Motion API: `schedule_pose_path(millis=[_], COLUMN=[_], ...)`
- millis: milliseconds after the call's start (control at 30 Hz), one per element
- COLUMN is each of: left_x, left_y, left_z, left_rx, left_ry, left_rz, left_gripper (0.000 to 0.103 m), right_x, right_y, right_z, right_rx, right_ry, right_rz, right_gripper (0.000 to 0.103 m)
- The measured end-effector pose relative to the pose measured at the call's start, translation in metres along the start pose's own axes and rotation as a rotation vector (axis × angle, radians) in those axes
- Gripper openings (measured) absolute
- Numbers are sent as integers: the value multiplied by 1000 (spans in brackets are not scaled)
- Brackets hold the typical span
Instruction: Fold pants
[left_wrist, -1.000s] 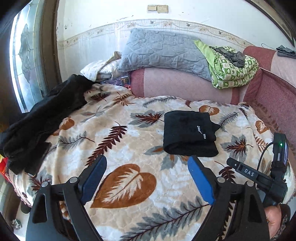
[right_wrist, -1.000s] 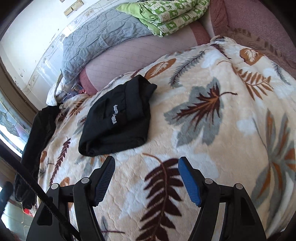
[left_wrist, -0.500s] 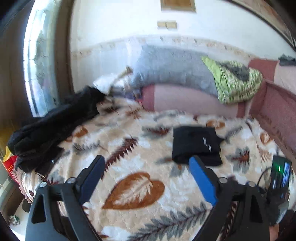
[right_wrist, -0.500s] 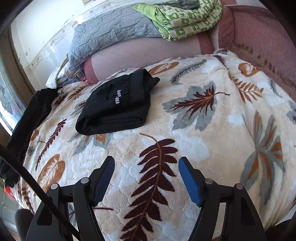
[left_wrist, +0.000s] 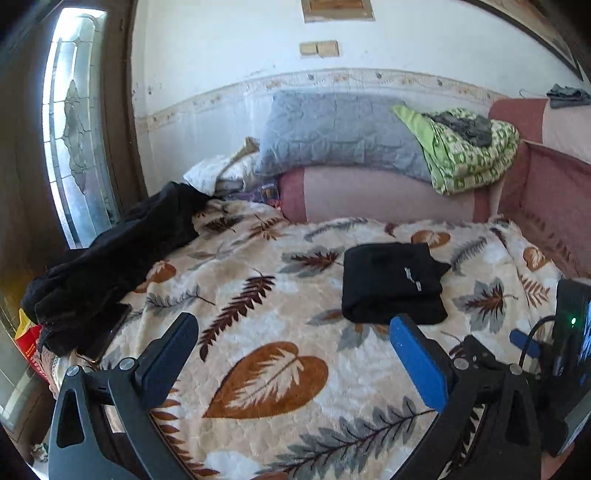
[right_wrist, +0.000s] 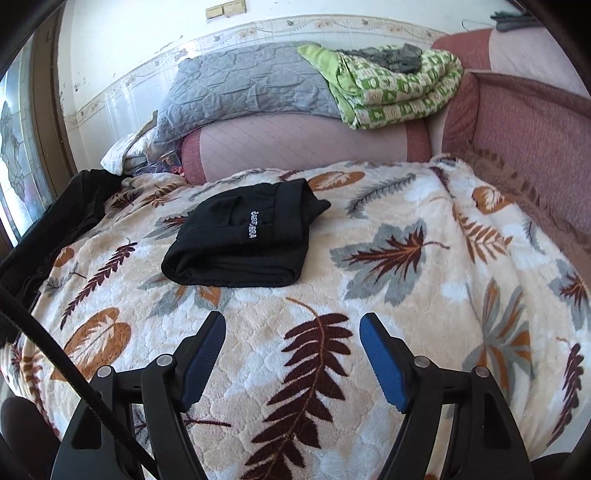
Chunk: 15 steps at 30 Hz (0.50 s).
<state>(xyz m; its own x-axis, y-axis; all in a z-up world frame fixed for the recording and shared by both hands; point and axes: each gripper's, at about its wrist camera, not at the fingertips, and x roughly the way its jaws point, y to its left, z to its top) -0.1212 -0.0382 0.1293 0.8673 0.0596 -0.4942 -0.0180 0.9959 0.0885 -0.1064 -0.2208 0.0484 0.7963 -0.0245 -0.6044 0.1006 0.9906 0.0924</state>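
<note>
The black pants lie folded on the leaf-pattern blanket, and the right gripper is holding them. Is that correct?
Not quite. The right wrist view shows the right gripper holds nothing, its fingers apart over bare blanket. The folded black pants lie beyond it, untouched.

My left wrist camera sits behind my left gripper (left_wrist: 291, 339), looking forward and downward across the leaf-print blanket (left_wrist: 266, 295) toward the far wall; my right wrist camera sits behind my right gripper (right_wrist: 291, 332), aimed likewise, nearer the folded black pants (right_wrist: 243, 243); both views share the pants (left_wrist: 391, 284), the grey pillow (left_wrist: 340, 133) and the green quilt (right_wrist: 391, 88).
</note>
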Motion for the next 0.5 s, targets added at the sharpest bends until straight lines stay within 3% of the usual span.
schedule_pose_path(millis=[167, 500], left_x=[25, 56], left_y=[-5, -17], left_z=[-12, -33], left_rx=[-3, 48], left_ry=[115, 222], left_rz=[-55, -86], left_gripper=[103, 103], right_x=[-2, 9], right_y=[0, 2], right_z=[3, 3], right_rx=[-25, -23], right_ry=[-18, 5], right_rz=[-30, -46], right_gripper=[83, 86])
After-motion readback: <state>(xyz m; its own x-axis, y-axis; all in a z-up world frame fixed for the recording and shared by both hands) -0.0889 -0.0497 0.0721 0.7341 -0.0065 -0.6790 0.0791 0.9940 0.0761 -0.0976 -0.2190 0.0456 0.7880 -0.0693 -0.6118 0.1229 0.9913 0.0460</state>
